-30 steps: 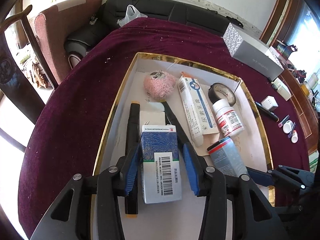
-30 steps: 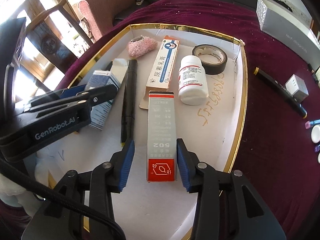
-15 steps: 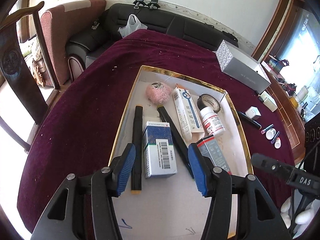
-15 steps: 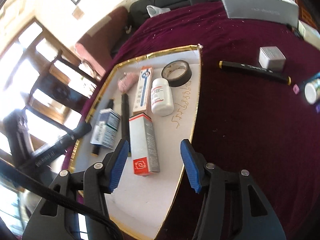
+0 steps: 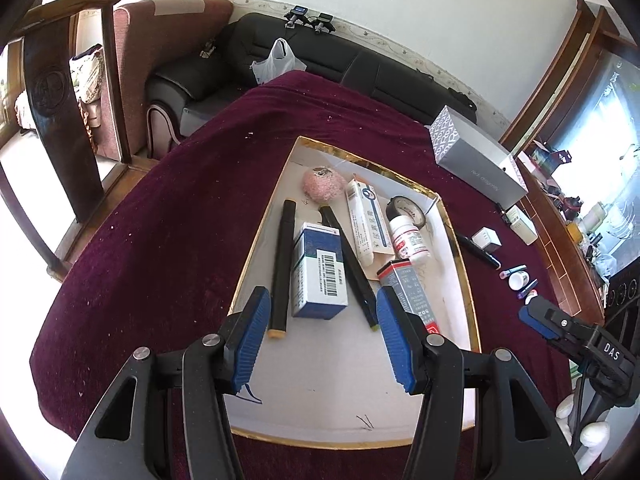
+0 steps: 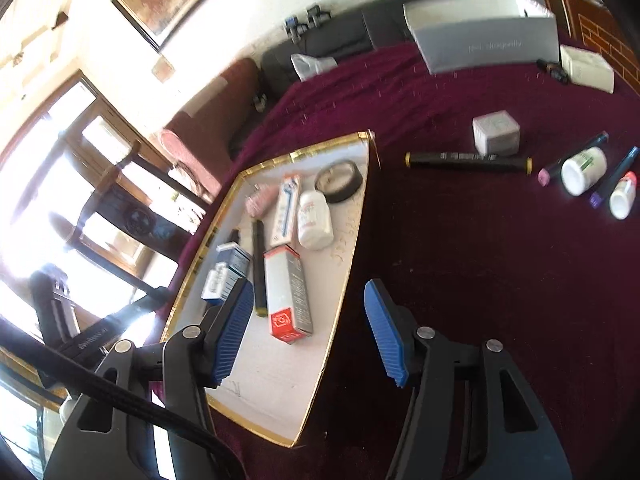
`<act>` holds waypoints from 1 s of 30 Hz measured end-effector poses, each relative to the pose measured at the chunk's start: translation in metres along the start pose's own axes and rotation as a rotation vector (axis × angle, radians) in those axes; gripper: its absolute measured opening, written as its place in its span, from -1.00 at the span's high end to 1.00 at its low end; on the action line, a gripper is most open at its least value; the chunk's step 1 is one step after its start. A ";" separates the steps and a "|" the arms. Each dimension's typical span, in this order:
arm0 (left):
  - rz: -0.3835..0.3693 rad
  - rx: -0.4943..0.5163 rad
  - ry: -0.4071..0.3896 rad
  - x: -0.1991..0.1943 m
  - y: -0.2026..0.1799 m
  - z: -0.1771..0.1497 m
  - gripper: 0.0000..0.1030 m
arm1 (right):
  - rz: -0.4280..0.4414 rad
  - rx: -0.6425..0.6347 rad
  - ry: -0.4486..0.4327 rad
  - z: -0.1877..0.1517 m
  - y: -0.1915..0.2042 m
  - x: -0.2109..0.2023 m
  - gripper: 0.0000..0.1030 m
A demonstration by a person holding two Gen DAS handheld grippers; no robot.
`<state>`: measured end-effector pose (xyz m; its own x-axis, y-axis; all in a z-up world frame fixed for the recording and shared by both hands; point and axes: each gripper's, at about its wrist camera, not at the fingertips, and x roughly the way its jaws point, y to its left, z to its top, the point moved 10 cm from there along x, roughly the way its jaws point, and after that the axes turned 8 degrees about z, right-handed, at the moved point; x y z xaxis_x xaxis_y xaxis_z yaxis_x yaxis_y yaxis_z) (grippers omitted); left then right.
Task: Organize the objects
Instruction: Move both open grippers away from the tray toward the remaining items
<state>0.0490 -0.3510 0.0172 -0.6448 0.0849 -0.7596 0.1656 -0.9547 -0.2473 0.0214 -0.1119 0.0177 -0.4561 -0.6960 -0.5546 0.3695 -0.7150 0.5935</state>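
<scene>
A white gold-rimmed tray (image 5: pixel 460 248) (image 6: pixel 344 276) on the maroon table holds a blue-and-white box (image 5: pixel 320 270) (image 6: pixel 226 274), a grey-and-red box (image 5: pixel 408 292) (image 6: pixel 288 296), two black pens (image 5: pixel 282 264), a long white box (image 5: pixel 366 216), a white bottle (image 5: pixel 410 238) (image 6: pixel 314 220), a tape roll (image 5: pixel 404 210) and a pink ball (image 5: pixel 322 184). My left gripper (image 5: pixel 318 344) is open and empty, raised above the tray's near end. My right gripper (image 6: pixel 310 332) is open and empty above the tray's right rim. It also shows in the left wrist view (image 5: pixel 540 318).
On the cloth right of the tray lie a black marker (image 6: pixel 468 159), a small white cube box (image 6: pixel 496 132), a white jar (image 6: pixel 582 170), small pens and a small bottle (image 6: pixel 622 196). A grey carton (image 5: pixel 476 160) (image 6: pixel 480 38) stands at the back. Sofa and chairs lie beyond.
Both grippers let go of their boxes, opened and pulled back and up from the tray. The right gripper swung toward the right, over the tray's rim.
</scene>
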 end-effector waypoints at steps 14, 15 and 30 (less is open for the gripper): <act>-0.011 -0.018 -0.007 -0.014 -0.011 -0.010 0.04 | 0.005 0.004 -0.025 -0.005 -0.006 -0.016 -0.28; -0.010 -0.020 -0.008 -0.015 -0.011 -0.010 0.04 | 0.007 0.005 -0.025 -0.005 -0.006 -0.016 -0.28; 0.000 -0.022 -0.007 -0.012 -0.019 -0.011 0.04 | 0.022 0.027 -0.017 -0.009 -0.019 -0.015 -0.27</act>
<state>0.0620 -0.3313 0.0247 -0.6499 0.0825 -0.7555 0.1818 -0.9484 -0.2599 0.0290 -0.0886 0.0099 -0.4621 -0.7102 -0.5310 0.3576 -0.6972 0.6213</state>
